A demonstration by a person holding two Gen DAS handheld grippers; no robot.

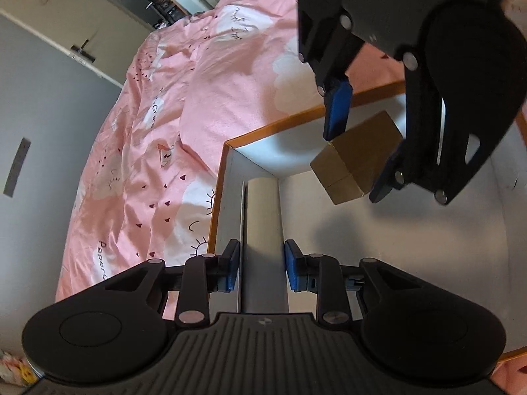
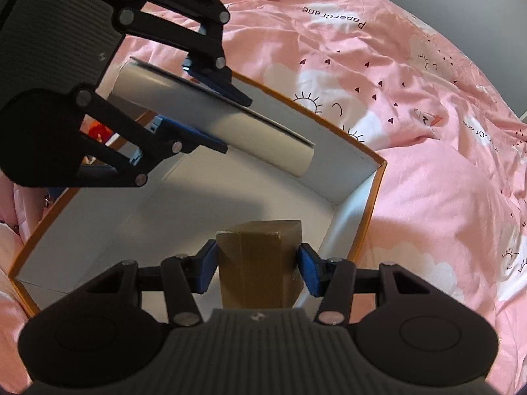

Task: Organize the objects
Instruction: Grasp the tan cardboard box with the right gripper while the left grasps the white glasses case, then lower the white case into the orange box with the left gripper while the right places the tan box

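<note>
The left gripper (image 1: 262,265) is clamped on a pale cardboard tube (image 1: 263,217), its blue pads (image 1: 233,263) pressing the tube's two sides. The tube runs from between the jaws toward twelve o'clock in the left wrist view, ending near the corner of the orange-rimmed white box (image 1: 227,177). The right gripper (image 2: 258,268) grips a brown cardboard box (image 2: 260,263) at half width; that box sticks out toward twelve o'clock above the white box floor. In the left wrist view the brown box hangs at about two o'clock from the tube's far end, apart from it. The white box rests on a pink bedspread (image 1: 158,151).
</note>
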